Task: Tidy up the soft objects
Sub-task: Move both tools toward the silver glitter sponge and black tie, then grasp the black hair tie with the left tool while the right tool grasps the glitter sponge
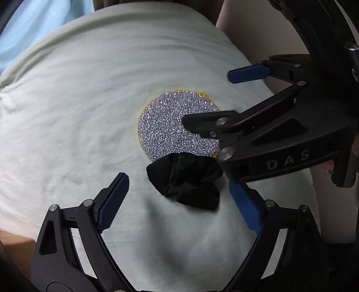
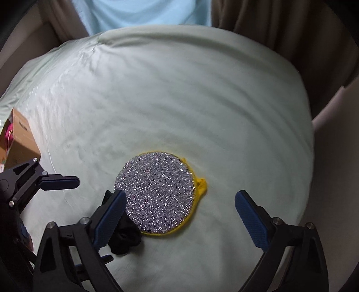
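We see one round scouring pad [image 2: 154, 195], flat and disc-shaped, with a glittering silver mesh face and a yellow knitted rim that ends in a small yellow loop at one side. Touching its edge lies one black scrunchie [image 1: 187, 180], a crumpled ring of soft matte fabric. Both rest near the middle of a bed covered by a pale green sheet [image 2: 179, 101], smooth with shallow wrinkles. A light blue cloth [image 2: 143, 13] lies beyond the far edge of the bed, and one brown cardboard box [image 2: 19, 139] stands at its left edge.

We hold two grippers, each with two black fingers faced with blue ribbed pads. The left gripper [image 1: 180, 205] hangs over the scrunchie; its fingers are spread and released, and the scrunchie lies between them with neither pad touching it. The right gripper [image 2: 179, 220] hangs over the scouring pad; its fingers are likewise spread and released, standing either side of the disc and pressing on nothing. In the left wrist view the right gripper crosses above the scouring pad
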`<state>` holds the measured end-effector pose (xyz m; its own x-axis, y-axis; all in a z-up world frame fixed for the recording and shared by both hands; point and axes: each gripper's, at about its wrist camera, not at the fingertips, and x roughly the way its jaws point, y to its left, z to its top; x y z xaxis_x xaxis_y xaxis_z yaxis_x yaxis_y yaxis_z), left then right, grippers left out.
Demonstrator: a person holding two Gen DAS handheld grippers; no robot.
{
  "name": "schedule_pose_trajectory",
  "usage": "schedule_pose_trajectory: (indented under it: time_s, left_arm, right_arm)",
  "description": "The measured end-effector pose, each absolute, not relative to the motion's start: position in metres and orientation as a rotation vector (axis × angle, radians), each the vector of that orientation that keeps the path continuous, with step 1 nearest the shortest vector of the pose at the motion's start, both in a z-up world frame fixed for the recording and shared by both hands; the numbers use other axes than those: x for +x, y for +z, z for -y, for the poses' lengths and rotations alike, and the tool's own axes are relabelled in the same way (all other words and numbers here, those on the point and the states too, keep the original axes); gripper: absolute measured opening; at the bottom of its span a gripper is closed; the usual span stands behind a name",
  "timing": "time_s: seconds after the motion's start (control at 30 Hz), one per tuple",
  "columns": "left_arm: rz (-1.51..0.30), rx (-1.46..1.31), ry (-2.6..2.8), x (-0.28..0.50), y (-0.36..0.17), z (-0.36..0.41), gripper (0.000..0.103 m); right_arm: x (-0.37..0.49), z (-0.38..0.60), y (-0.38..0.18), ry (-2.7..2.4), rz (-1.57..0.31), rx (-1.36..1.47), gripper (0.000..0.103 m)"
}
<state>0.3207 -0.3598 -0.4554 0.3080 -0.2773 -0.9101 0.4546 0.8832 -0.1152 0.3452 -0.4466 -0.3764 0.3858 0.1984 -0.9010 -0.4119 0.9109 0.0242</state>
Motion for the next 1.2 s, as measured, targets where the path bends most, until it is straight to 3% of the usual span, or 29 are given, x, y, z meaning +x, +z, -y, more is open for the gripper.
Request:
schedule_pose_trajectory:
  time_s: [0.1,0.2,0.5,0.6,0.67,0.73,0.97,1.2]
  left_arm:
    - [-1.170,0.172,-0.496,0.322,-0.472,0.362,0.079]
    - [-1.186,0.186,-0.515,0.321,-0.486,0.365,0.063]
    - [-1.158,0.217,-0.532,0.321,-0.497,0.360,0.040]
    - [-1.164,0.217,-0.536,0.322,-0.497,0.357,0.035]
    - [-1.168,0.211,-0.541,0.323,-0.497,0.354,0.031]
    - [-1.169,0.220,-0.544,0.322,-0.497,0.351,0.026]
    - [-1.172,0.218,-0.545,0.322,-0.477,0.351,0.023]
    - [-1.141,0.215,-0.535,0.318,-0.447,0.336,0.023]
  right_arm:
    - [0.350,0.439,-0.393,0.438,-1.123,-0.226,0.091]
    - [0.352,0.430,-0.407,0.481,-1.132,-0.240,0.089]
    - [0.352,0.423,-0.428,0.499,-1.143,-0.242,0.083]
    - [0.348,0.422,-0.426,0.500,-1.138,-0.252,0.073]
    - [0.345,0.420,-0.424,0.524,-1.138,-0.245,0.058]
    - [0.343,0.417,-0.423,0.508,-1.143,-0.266,0.051]
    - [0.341,0.417,-0.418,0.515,-1.154,-0.203,0.037]
    - [0.337,0.412,-0.396,0.475,-1.129,-0.171,0.035]
